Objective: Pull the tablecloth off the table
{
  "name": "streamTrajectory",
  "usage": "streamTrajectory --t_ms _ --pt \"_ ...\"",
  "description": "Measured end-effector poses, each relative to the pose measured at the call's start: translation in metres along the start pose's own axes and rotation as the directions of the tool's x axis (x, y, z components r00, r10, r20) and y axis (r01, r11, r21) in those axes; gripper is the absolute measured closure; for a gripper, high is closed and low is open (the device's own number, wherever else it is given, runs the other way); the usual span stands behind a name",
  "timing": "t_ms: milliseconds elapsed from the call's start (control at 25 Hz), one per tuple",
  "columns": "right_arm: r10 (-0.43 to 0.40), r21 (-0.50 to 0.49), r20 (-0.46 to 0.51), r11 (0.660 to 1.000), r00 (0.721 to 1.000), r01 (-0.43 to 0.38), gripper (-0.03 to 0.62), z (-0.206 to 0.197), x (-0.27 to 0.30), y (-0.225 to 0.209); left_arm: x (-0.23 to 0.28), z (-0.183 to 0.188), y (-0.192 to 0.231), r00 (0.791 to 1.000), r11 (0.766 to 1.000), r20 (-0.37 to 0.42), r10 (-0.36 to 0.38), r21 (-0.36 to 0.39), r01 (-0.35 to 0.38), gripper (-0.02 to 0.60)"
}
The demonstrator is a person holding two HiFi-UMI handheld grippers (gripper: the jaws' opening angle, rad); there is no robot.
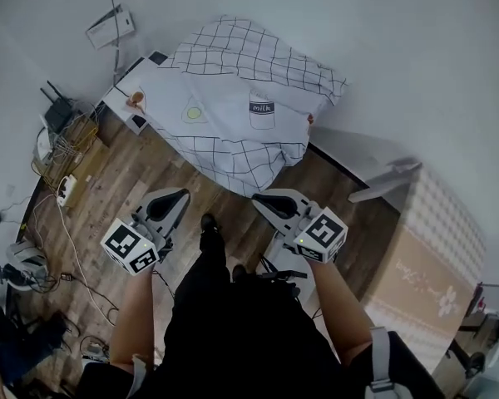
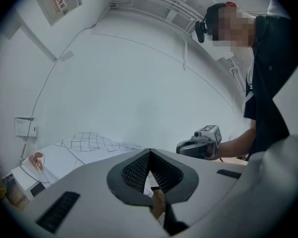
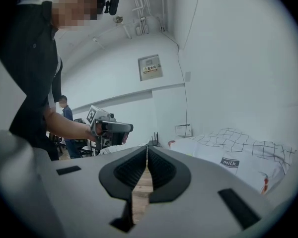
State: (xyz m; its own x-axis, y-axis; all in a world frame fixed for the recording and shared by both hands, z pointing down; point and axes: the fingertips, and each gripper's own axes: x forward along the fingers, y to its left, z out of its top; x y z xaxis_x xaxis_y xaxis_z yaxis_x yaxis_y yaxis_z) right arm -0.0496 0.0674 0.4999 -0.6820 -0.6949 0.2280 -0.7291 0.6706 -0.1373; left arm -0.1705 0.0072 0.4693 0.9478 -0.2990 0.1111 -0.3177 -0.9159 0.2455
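The tablecloth (image 1: 233,98), white with a black grid and a "milk" print, lies draped and rumpled over a low white table (image 1: 121,98) ahead of me. It also shows at the lower left in the left gripper view as the cloth (image 2: 89,143), and at the right in the right gripper view as the cloth (image 3: 238,155). My left gripper (image 1: 179,194) and right gripper (image 1: 263,199) hang side by side above the wooden floor, short of the cloth's near corner. Both are shut with nothing between the jaws. Neither touches the cloth.
Cables, a router and small devices (image 1: 62,140) clutter the floor at the left wall. A patterned cardboard box (image 1: 424,256) stands at the right. A white flat box (image 1: 110,25) lies by the far wall. Another person (image 3: 64,110) stands far off in the right gripper view.
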Motion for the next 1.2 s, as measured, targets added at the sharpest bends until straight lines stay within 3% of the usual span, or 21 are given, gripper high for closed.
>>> streamTrajectory --t_ms 200,560,840,1200 --pt "-0.044 0.003 -0.017 0.999 0.999 0.044 0.572 0.023 0.035 -0.054 0.032 0.028 0.066 0.999 0.999 0.000 -0.037 -0.008 0.037 0.571" --pt "-0.123 -0.004 -0.031 0.992 0.992 0.123 0.572 0.054 0.081 -0.129 0.086 0.068 0.142 0.992 0.992 0.014 -0.126 0.013 0.126 0.571" --pt "-0.161 0.004 -0.045 0.987 0.986 0.161 0.572 0.060 0.095 -0.174 0.125 0.069 0.175 0.984 0.984 -0.005 -0.176 -0.002 0.176 0.571" --pt "-0.130 -0.038 -0.085 0.991 0.988 0.127 0.572 0.054 0.108 -0.249 0.188 0.058 0.202 0.986 0.986 -0.050 -0.156 -0.070 0.153 0.571"
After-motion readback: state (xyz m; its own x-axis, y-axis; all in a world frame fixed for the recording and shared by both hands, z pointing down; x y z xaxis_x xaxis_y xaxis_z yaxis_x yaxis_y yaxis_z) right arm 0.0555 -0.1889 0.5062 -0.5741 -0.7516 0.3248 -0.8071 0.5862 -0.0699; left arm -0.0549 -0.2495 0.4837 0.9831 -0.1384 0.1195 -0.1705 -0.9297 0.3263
